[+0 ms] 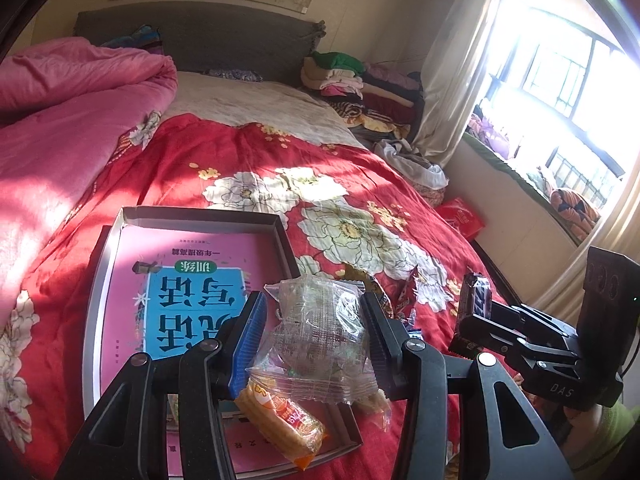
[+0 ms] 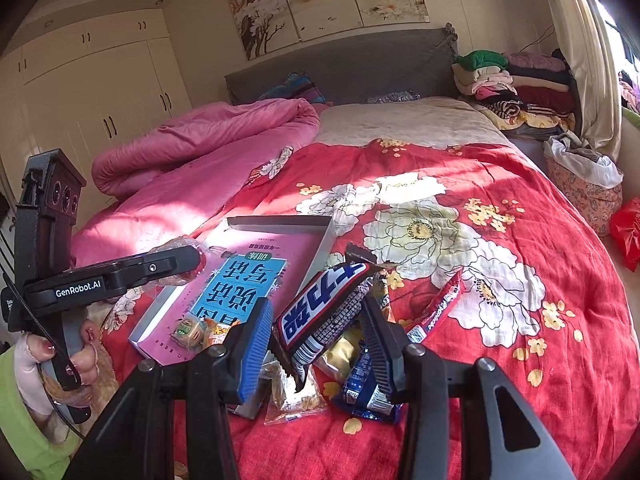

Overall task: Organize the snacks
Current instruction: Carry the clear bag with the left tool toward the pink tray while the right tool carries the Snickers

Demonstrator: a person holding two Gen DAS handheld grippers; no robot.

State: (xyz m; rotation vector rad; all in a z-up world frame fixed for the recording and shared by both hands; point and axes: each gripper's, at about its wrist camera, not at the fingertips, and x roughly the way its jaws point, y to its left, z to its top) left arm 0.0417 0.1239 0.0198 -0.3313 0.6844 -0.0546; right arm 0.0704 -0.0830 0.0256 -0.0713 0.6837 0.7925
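Left gripper (image 1: 316, 332) pinches clear wrapper pack (image 1: 320, 336); right gripper (image 2: 320, 332) pinches "士力架" bar (image 2: 320, 312). Left gripper label: "GenRobot.AI".

L wrist cam: low over bed (image 1: 248, 152), faces headboard (image 1: 192, 36), close above box (image 1: 282, 236); window at right. R wrist cam: low, same heading, right of box (image 2: 326, 240), wardrobe at left. Shared: box, bed, headboard; each cam sees other gripper (image 1: 472, 320) (image 2: 192, 264).
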